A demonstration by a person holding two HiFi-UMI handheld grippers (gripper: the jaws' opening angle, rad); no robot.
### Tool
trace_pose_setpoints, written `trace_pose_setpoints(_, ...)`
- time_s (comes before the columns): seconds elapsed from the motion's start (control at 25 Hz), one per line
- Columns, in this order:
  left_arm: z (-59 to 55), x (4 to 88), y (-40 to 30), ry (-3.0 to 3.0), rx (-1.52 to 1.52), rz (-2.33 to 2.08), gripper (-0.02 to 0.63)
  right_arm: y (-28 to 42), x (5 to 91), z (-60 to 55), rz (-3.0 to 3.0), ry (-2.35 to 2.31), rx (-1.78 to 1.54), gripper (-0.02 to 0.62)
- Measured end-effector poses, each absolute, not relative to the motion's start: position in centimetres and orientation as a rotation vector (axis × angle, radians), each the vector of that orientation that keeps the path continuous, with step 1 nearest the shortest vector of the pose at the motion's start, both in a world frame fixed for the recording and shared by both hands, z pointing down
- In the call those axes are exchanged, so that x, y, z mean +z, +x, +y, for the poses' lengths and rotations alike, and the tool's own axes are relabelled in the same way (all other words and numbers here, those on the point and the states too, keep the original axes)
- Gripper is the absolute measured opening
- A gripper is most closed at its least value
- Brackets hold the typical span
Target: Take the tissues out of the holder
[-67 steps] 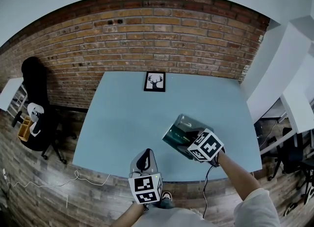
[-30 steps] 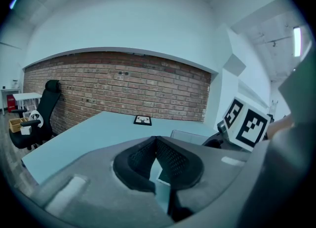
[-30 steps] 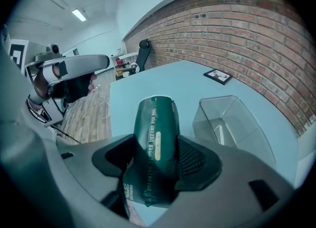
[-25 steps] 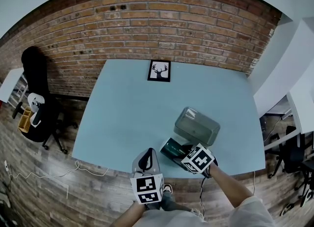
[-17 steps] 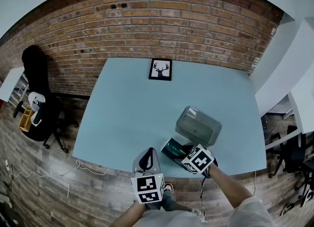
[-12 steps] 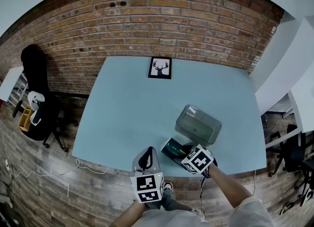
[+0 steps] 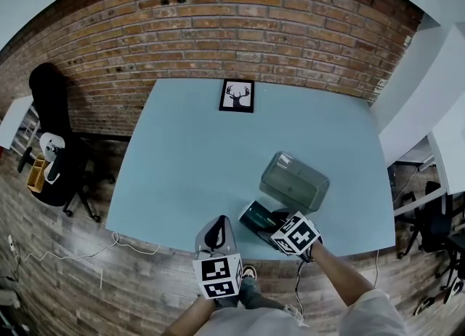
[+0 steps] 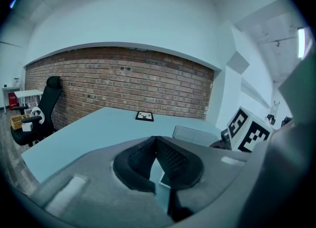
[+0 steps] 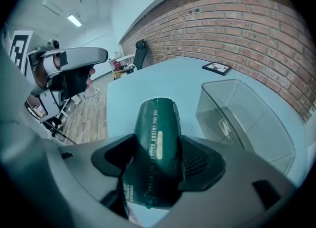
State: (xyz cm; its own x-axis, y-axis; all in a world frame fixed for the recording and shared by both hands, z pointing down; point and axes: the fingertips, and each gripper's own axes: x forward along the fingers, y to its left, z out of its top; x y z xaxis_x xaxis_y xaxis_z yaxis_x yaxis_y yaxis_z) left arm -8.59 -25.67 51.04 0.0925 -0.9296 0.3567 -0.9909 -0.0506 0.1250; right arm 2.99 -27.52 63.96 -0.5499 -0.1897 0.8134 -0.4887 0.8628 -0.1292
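The right hand-held gripper (image 9: 160, 160) has its jaws spread wide around a dark green pack of tissues (image 9: 158, 123). One pad presses each long side of the pack. The pack sticks out past the jaws, with pale lettering along its top. From the head view, this hand-held gripper (image 7: 280, 224) and the pack (image 7: 256, 216) are at the near edge of the bench (image 7: 189, 160), toward its near right corner. The views do not show whether the pack rests on the bench or is held just above it.

The pack is outside the holder (image 7: 294, 180), a clear plastic box that stands just beyond it and further in from the near edge. In the right gripper view the holder (image 9: 242, 118) sits to the right of the pack, apart from it.

The left hand-held gripper (image 8: 156, 145) has its jaws closed together with nothing between them. It hangs over the near edge of the bench (image 7: 216, 224), left of the pack and apart from it.

A small framed picture of a deer head (image 7: 237, 96) lies at the middle of the bench's far edge. Behind that edge is a brick wall (image 7: 218, 29). A black office chair (image 7: 51, 145) stands on the wooden floor, off the bench's left edge.
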Motion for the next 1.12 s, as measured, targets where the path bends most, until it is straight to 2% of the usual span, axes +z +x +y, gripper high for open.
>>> trace_pose_setpoints(0.16,-25.9,51.0,-8.5,2.050,0.257,-1.887,0.008,2.9,64.1,-27.4,-2.161,0.483,0.439,0.303)
trace_pose_setpoints(0.28,-26.1,50.8,-8.2,2.065,0.258,-1.879,0.008,2.9,64.9,-27.1,-2.130,0.468,0.431,0.373)
trace_pose_setpoints(0.72,-26.3,50.4,-8.4,2.083,0.267,-1.881,0.008,3.2,64.1,-27.5,-2.136,0.507,0.446,0.374)
trace_pose_setpoints(1.12,-26.8,49.3,-7.6,2.129,0.263,-1.877,0.008,4.6,57.2,-30.7,-2.251,0.806,0.528,0.370)
